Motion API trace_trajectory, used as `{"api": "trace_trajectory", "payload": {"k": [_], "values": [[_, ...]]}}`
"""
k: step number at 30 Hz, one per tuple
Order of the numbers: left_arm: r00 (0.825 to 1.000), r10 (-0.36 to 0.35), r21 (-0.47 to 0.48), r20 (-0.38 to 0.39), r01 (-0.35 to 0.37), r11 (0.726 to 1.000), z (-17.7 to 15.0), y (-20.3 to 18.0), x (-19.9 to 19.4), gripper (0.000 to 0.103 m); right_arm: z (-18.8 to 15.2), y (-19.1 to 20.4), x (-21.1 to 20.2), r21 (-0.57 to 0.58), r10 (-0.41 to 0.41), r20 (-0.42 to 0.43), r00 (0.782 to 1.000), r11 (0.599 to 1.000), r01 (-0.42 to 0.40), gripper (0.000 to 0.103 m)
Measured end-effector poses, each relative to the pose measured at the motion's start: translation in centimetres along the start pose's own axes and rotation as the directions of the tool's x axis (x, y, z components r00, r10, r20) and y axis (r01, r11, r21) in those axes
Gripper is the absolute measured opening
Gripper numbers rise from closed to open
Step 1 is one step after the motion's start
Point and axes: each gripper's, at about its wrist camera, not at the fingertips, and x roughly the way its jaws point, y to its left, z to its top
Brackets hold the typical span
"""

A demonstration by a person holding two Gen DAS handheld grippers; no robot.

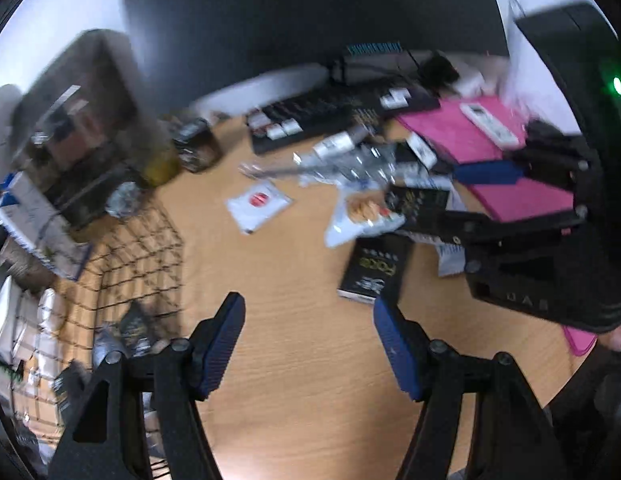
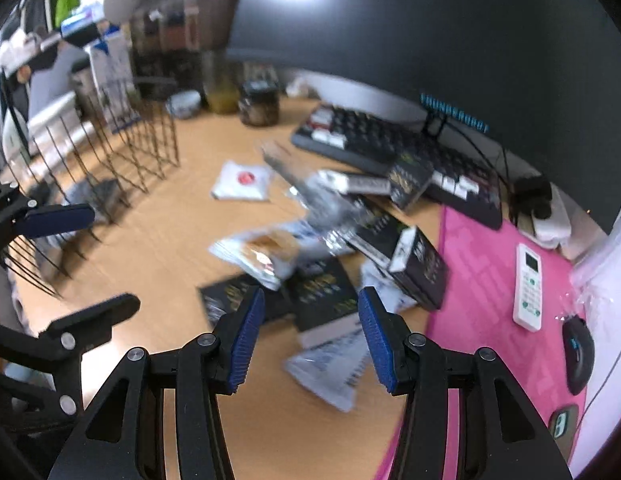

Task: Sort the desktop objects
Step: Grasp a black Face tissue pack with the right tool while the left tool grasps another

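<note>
Left gripper [image 1: 308, 312] above bare wooden worktop [image 1: 294, 360], jaws apart, nothing between. Right gripper [image 2: 310, 312] likewise spread and empty, over a heap of black boxes [image 2: 326, 292] and snack packets [image 2: 266, 254] mid-worktop. White sachet [image 2: 242, 180] a little apart, toward the wire rack [image 2: 122, 152]. Keyboard [image 2: 390, 148] behind heap; white remote [image 2: 528, 286] on pink mat [image 2: 478, 280]. Blurred throughout.

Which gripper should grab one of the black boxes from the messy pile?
Probably the right hand-held gripper: it is open with a black box lying just past its fingertips. The left hand-held gripper, also open, faces mostly bare desk.
</note>
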Motion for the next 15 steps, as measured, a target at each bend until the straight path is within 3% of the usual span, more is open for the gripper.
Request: {"api": "trace_trajectory", "payload": {"k": [5,15], "values": [[0.998,-0.041,0.025,-0.046,0.042,0.999,0.2,-0.7,2.5,0.072,-0.2,-0.1,3.2,-0.090,-0.041,-0.048,0.998,0.995,0.036,0.050],[0.992,-0.100,0.033,-0.077,0.103,0.994,0.7,-1.0,4.6,0.072,1.5,-0.4,5.8,-0.070,0.031,-0.080,0.996,0.997,-0.037,0.056]]}}
